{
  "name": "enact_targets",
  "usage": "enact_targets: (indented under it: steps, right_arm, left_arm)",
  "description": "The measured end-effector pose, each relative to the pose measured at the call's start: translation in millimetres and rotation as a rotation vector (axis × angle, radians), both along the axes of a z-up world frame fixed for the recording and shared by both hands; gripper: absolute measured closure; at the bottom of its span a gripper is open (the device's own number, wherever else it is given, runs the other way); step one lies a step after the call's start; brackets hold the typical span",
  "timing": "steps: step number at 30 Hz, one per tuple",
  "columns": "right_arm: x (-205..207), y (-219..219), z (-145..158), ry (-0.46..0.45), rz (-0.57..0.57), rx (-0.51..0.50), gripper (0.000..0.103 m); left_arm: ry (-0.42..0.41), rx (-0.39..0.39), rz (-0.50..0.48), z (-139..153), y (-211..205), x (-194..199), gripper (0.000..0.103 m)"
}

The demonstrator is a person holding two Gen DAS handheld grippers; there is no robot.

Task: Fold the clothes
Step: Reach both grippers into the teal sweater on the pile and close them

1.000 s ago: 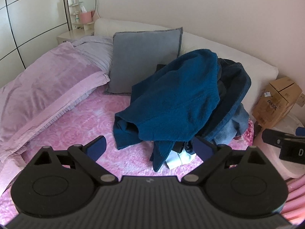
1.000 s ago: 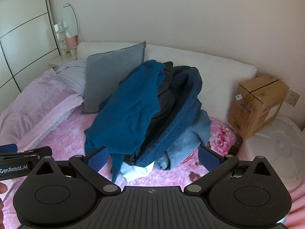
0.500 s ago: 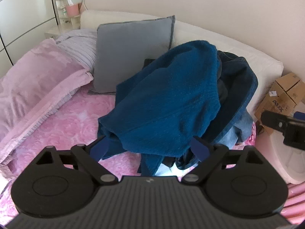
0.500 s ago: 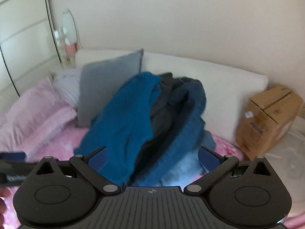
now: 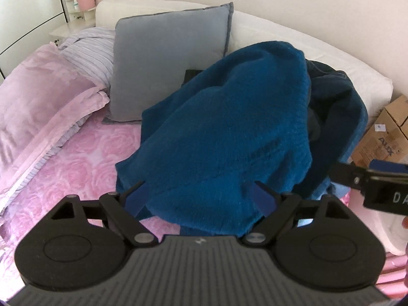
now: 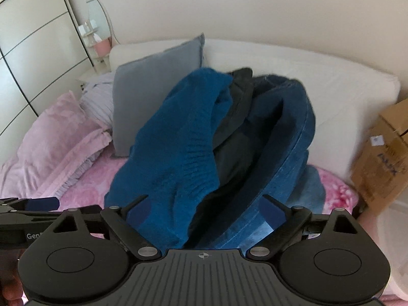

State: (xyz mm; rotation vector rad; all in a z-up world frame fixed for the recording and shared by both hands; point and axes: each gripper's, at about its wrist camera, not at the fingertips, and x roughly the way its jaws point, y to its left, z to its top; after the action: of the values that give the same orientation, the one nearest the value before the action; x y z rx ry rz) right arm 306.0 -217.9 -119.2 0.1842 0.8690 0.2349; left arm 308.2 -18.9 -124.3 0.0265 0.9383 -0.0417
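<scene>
A heap of clothes sits on the pink rose-patterned bedspread [image 5: 84, 158], leaning back against the long white headboard cushion [image 5: 293, 40]. On top lies a teal-blue knitted sweater [image 5: 229, 132], draped down the front and left of the heap; under it, in the right wrist view, a dark charcoal garment [image 6: 234, 137] shows beside a dark navy denim piece [image 6: 285, 132], with paler blue denim [image 6: 311, 188] at the bottom right.

Your left gripper [image 5: 201, 196] is spread wide, its blue-padded fingers [image 5: 136, 199] set at either side of the sweater's lower hem and close against it; nothing is pinched between them. Your right gripper [image 6: 204, 209] is likewise spread wide, facing the lower front of the heap where sweater and navy denim meet, and grasping nothing. Whether its pads touch the cloth, you cannot tell.

Behind the heap to the left, a square grey cushion [image 5: 168, 61] stands against the headboard, with a striped lilac pillow [image 5: 89, 48] and a pink satin quilt [image 5: 38, 97] beyond it. A brown cardboard box [image 6: 382, 153] stands just past the bed's right edge. A white nightstand holding a pink pot [image 5: 86, 0] sits at the far left corner.
</scene>
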Motion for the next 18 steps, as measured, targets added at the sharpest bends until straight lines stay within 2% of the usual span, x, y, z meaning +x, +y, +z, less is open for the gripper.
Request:
enact_targets:
  steps: [4,6,8,18]
  right_arm:
    - [18,-3,-15,0.044,-0.016,0.054,0.01]
    - [27,-7,-23,0.066,-0.033,0.094,0.013]
    - [37,-11,-31,0.087,-0.051,0.135,0.022]
    - [70,-15,-62,0.19,-0.093,0.249,0.022]
  left_arm:
    - [0.012,-0.01,-0.005,-12,-2,19,0.018]
    - [0.023,-0.011,-0.006,-19,-3,30,0.018]
    - [0.033,-0.012,-0.008,-26,-5,39,0.018]
    - [0.051,-0.065,-0.024,-54,-6,80,0.017]
